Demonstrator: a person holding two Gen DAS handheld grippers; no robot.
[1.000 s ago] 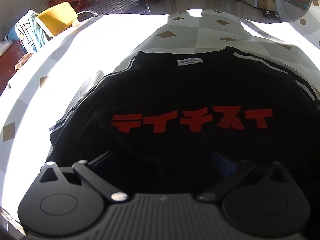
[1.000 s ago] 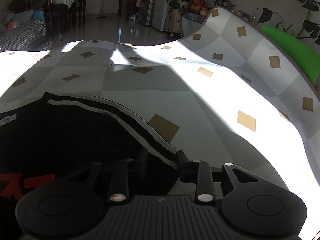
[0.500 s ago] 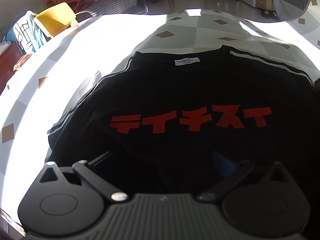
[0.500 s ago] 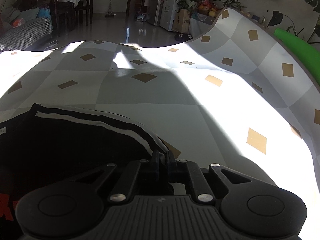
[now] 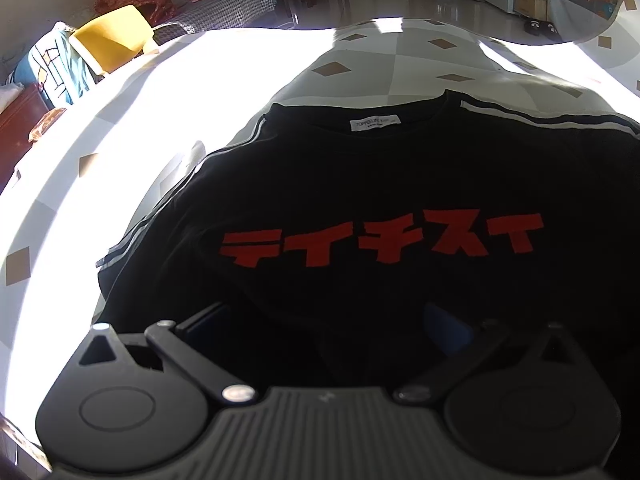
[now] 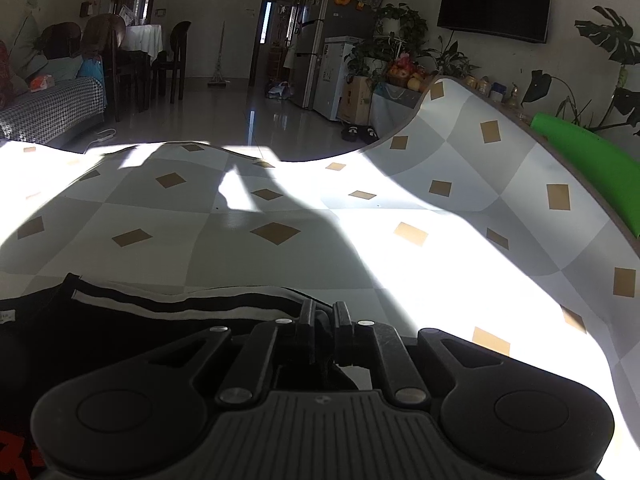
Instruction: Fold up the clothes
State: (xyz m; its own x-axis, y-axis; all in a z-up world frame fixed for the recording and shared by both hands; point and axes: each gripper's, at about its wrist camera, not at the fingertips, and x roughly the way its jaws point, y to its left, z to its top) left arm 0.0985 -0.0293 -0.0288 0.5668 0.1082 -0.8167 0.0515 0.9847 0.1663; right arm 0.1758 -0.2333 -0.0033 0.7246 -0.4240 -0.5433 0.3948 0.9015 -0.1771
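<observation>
A black T-shirt (image 5: 380,184) with red lettering and white shoulder stripes lies face up on the checked tablecloth (image 5: 120,140), collar at the far side. My left gripper (image 5: 326,320) stands open over the shirt's lower part, its blue pads wide apart on the fabric. In the right wrist view the shirt (image 6: 120,332) fills the lower left. My right gripper (image 6: 323,312) is shut on the striped edge of its right sleeve, which bunches between the fingers and hangs slightly raised off the tablecloth (image 6: 280,260).
Bright sunlight and hard shadows cross the table. A green roll (image 6: 592,164) lies along the right edge. A yellow item (image 5: 110,38) and piled clothes sit beyond the far left corner. Past the far edge are the room's floor, chairs and fridge.
My right gripper's jaws closed on the striped sleeve edge, then it rose and tilted up, drawing the sleeve with it. The left gripper has stayed put and open.
</observation>
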